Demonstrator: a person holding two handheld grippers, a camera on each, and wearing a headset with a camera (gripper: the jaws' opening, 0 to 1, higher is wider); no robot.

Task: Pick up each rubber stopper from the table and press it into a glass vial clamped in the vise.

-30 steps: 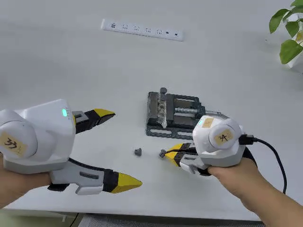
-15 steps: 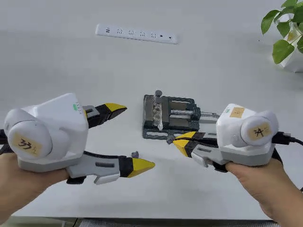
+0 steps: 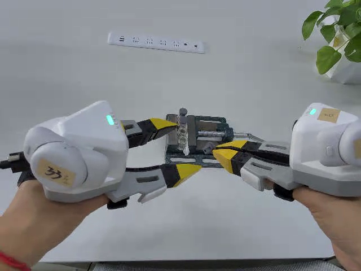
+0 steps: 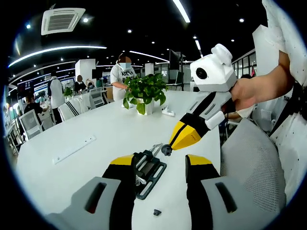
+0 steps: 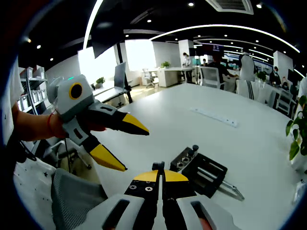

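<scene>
In the head view, the left gripper (image 3: pixel 188 145) is hovering over the white table (image 3: pixel 254 84) with its jaws spread wide and nothing between them. Its tips are crossing in front of the left end of the vise (image 3: pixel 217 121) and partly blocking it. The right gripper (image 3: pixel 214 151) is reaching in from the right, jaws pressed together on a small dark rubber stopper (image 3: pixel 207 147) that is hanging just in front of the vise. The glass vials (image 3: pixel 184 135) are standing upright in a row between the vise jaws, and one is carrying a seated stopper (image 3: pixel 183 112). A power strip (image 3: pixel 157 42) is lying well beyond, and a potted plant (image 3: pixel 333 34) is standing at the far right corner.

In the left gripper view, its own yellow-tipped jaws are standing well apart, framing the vise. The right gripper is coming in from the upper right, carrying the rubber stopper just above the vise screw. A loose stopper (image 4: pixel 157 212) is lying on the table nearer than the vise. A mesh chair (image 4: pixel 249 158) is sitting beyond the table's right edge, and people are standing in the office behind.

In the right gripper view, its own jaws are meeting at centre, pinching the rubber stopper at the tip, with the vise just beyond to the right. The left gripper is gaping at the left, near the vise but apart from it.
</scene>
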